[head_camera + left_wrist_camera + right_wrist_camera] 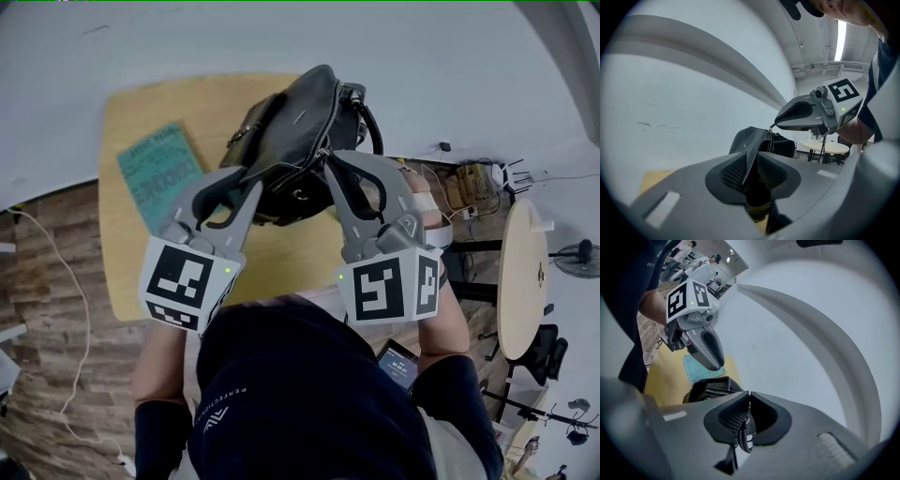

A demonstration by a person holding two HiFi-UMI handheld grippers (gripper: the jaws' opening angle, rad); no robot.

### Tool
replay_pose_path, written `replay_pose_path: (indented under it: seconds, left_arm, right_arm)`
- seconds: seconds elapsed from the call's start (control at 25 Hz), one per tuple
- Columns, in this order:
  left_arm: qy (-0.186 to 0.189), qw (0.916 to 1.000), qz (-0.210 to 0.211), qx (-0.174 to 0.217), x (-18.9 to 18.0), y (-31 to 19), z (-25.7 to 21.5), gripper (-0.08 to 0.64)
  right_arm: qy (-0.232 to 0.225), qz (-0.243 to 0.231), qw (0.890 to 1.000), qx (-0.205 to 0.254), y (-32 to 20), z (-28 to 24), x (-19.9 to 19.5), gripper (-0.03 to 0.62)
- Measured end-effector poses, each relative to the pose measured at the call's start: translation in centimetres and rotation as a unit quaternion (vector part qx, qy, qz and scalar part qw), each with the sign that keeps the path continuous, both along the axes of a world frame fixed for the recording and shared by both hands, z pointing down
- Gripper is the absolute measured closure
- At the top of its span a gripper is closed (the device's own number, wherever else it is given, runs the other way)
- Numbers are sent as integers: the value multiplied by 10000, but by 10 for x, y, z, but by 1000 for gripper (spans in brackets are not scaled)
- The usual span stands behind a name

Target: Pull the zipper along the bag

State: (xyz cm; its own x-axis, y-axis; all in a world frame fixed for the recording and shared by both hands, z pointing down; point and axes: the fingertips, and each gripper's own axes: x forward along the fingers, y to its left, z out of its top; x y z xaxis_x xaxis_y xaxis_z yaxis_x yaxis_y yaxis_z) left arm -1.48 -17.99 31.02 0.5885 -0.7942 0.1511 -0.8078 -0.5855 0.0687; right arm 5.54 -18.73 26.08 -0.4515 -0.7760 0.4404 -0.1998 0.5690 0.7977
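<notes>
At the table's point(122, 112) far edge, the bag point(291, 131) is sitting upright between both grippers. The left gripper point(246, 187) is standing with jaws partway apart around the bag's end, seemingly steadying it rather than pinching. The right gripper point(328, 164) is clamping the pull point(743, 430) between nearly shut jaws, probably so it can draw the zipper along.

The black bag point(291, 122) and its zipper pull point(743, 439) look like smooth, faintly glossy leather, the light surface point(141, 112) matt wood.
</notes>
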Motion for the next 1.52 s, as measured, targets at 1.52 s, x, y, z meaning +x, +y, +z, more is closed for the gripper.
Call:
replay_pose_path:
  seconds: [1.52]
  left_arm:
    - [288,9982,411,-319,36,-26,-35,419]
  right_arm:
    - [-645,-1126,9726,-1931,-49,9,2,572]
